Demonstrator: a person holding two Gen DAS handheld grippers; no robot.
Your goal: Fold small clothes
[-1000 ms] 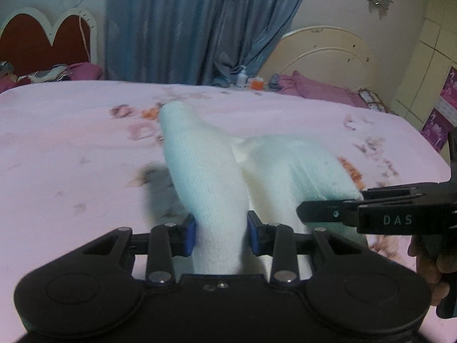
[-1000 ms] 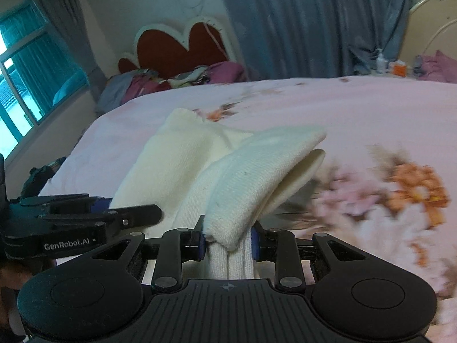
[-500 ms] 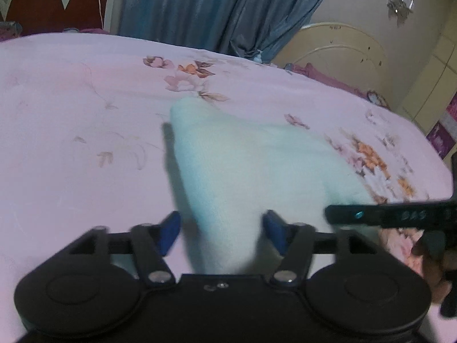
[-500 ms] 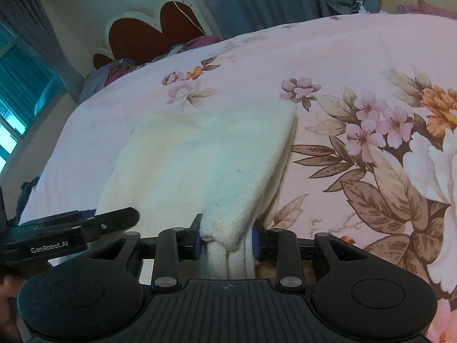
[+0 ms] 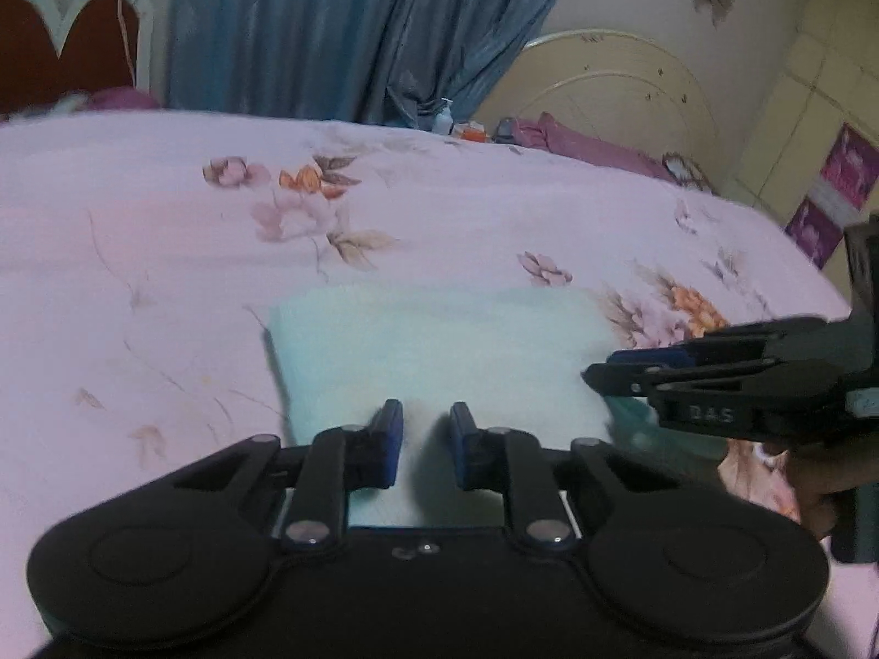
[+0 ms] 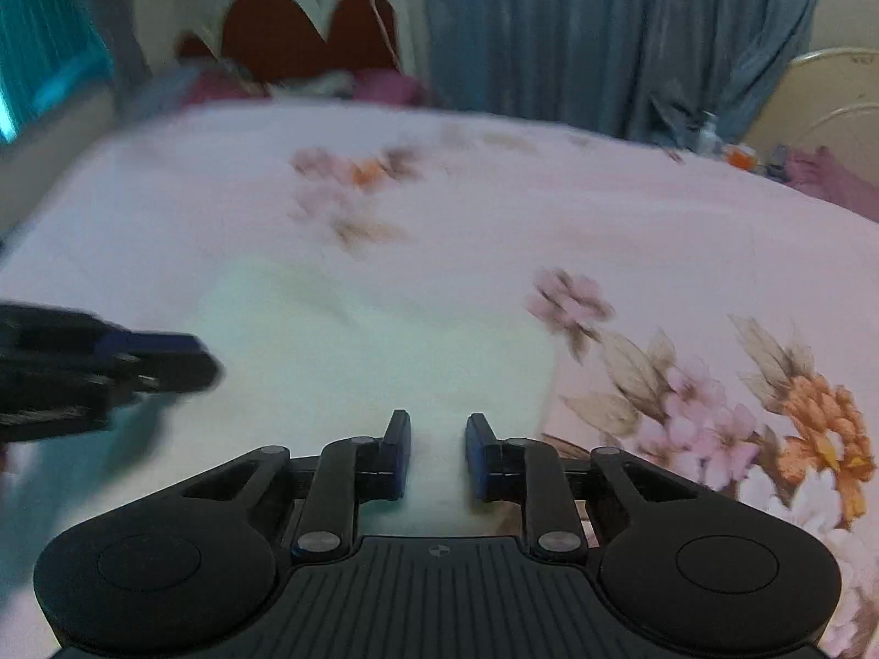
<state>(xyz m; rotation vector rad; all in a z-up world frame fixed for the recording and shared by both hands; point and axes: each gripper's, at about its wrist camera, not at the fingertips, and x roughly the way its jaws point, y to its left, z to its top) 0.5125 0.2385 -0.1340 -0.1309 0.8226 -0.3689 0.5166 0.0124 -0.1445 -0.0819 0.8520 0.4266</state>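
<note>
Left wrist view: we see the white knit garment (image 5: 434,351) lying flat on the pink floral bedspread (image 5: 165,252), roughly a rectangle. The left hand-held gripper (image 5: 423,442) sits over the garment's near edge, jaws narrow and closing, cloth showing in the gap; whether the pads actually pinch it we can't tell, edges are soft. The right hand-held gripper (image 5: 599,373) comes in at the garment's right near corner, held by a hand (image 5: 824,478).

Right wrist view: blurred. The garment (image 6: 373,340) lies on the bedspread (image 6: 632,230). The right hand-held gripper (image 6: 438,453) is over the garment's near edge, jaws closing, white cloth between them, grip unclear. The left hand-held gripper (image 6: 203,368) is at the garment's left side.
</note>
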